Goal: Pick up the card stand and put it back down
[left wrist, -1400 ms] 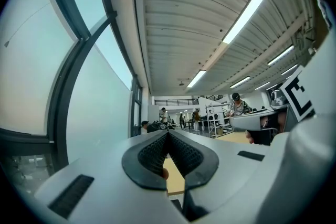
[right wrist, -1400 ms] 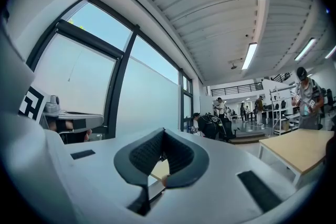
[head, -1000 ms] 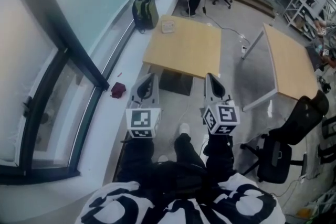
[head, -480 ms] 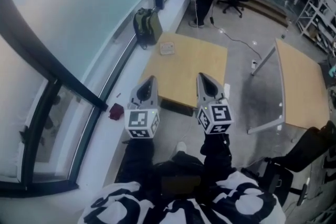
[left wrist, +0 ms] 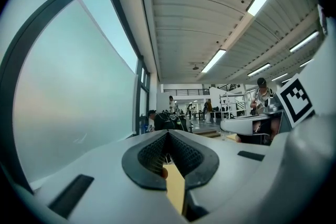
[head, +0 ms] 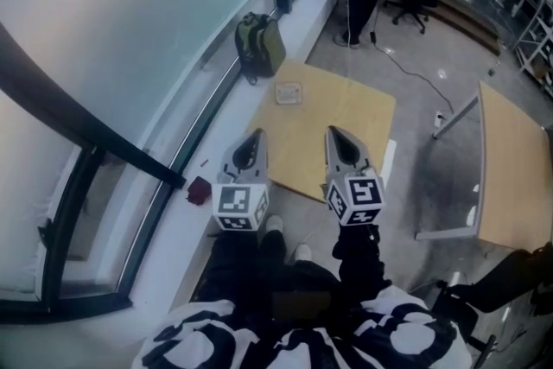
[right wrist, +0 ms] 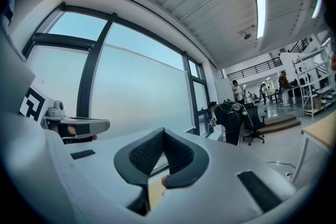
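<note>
Only the head view shows the small squarish card stand [head: 289, 92] near the pale wooden desk's [head: 346, 130] far edge, while the left tongs [head: 256, 136] and right tongs [head: 333, 134] hover at its near edge, clenched empty, mesh-textured black pads [left wrist: 151, 152] pressed together.
</note>
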`<move>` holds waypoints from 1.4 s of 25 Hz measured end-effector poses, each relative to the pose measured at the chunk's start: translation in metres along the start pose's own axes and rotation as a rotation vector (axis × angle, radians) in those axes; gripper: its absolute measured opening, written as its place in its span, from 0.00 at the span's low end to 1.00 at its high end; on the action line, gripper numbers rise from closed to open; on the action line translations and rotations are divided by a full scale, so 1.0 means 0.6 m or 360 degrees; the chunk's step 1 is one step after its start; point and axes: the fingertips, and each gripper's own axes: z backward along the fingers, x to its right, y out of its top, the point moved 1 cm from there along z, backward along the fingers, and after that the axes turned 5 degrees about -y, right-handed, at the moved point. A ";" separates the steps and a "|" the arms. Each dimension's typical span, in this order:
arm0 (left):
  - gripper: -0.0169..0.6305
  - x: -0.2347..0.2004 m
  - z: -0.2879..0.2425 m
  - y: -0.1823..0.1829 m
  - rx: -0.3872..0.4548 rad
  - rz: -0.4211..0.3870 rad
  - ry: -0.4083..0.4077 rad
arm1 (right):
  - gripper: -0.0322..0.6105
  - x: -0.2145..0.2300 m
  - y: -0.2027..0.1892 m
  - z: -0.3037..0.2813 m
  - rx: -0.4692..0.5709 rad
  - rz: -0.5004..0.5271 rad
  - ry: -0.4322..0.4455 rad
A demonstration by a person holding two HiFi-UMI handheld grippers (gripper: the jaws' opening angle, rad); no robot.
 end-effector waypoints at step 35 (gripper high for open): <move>0.04 -0.230 -0.295 -0.249 -0.0205 0.0143 -0.0495 | 0.08 0.042 -0.162 -0.373 -0.0292 0.0036 -0.0051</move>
